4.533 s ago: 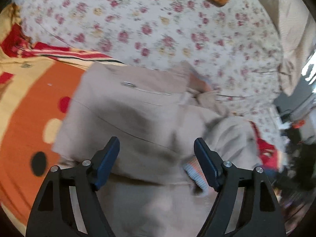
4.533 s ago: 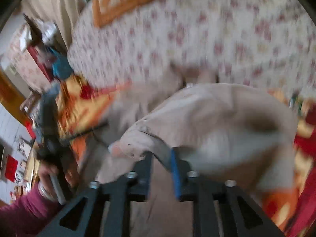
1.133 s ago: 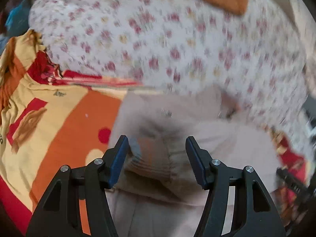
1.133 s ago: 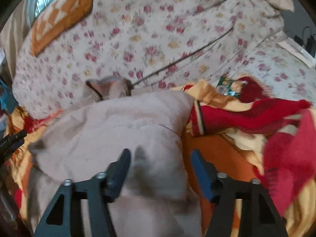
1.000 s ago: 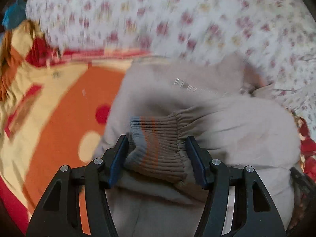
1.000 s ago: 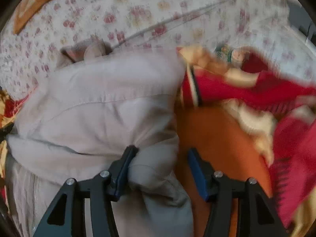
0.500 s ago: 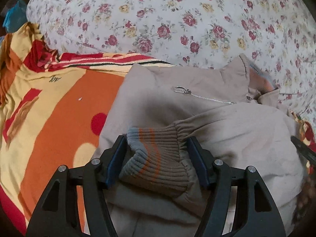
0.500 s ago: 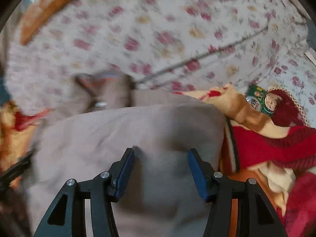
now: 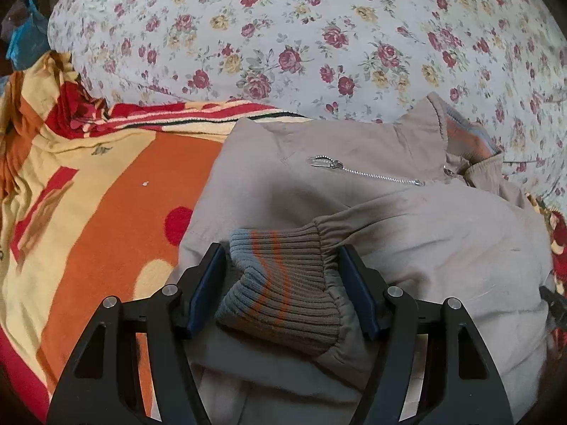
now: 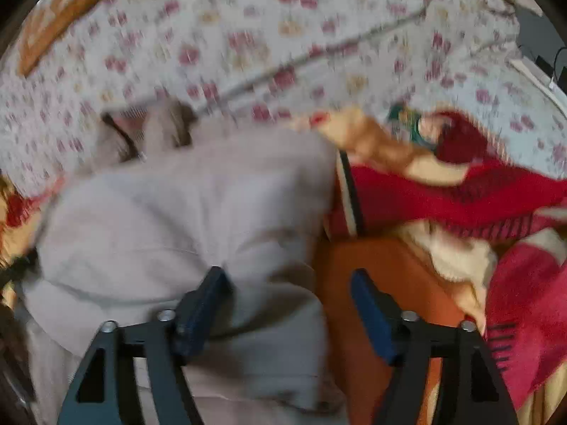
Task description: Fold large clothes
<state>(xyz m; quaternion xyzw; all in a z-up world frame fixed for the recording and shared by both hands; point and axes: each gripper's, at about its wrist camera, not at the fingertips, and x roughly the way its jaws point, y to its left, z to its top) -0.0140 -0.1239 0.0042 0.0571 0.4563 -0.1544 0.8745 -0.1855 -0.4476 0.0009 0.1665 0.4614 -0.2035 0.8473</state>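
While the left gripper (image 9: 281,283) is pointing forward and down over the bed, its two blue-padded fingers (image 9: 207,285) are standing wide on either side of the ribbed cuff (image 9: 280,279) of the beige jacket (image 9: 407,219); the cuff is bunching between the pads, though whether they are pressing it is hard to tell; the jacket is lying on the orange and yellow blanket (image 9: 106,205), its collar (image 9: 464,138) reaching toward the floral sheet (image 9: 301,35) at the far side and its zipper (image 9: 365,173) running across the chest; the right gripper (image 10: 290,304) is tilting down over the jacket's right edge (image 10: 177,219), jaws spread wide and gripping nothing, one finger over beige cloth and the other over the orange blanket (image 10: 382,262); that view is blurring; a red blanket fold (image 10: 460,198) is lying just beside the jacket.
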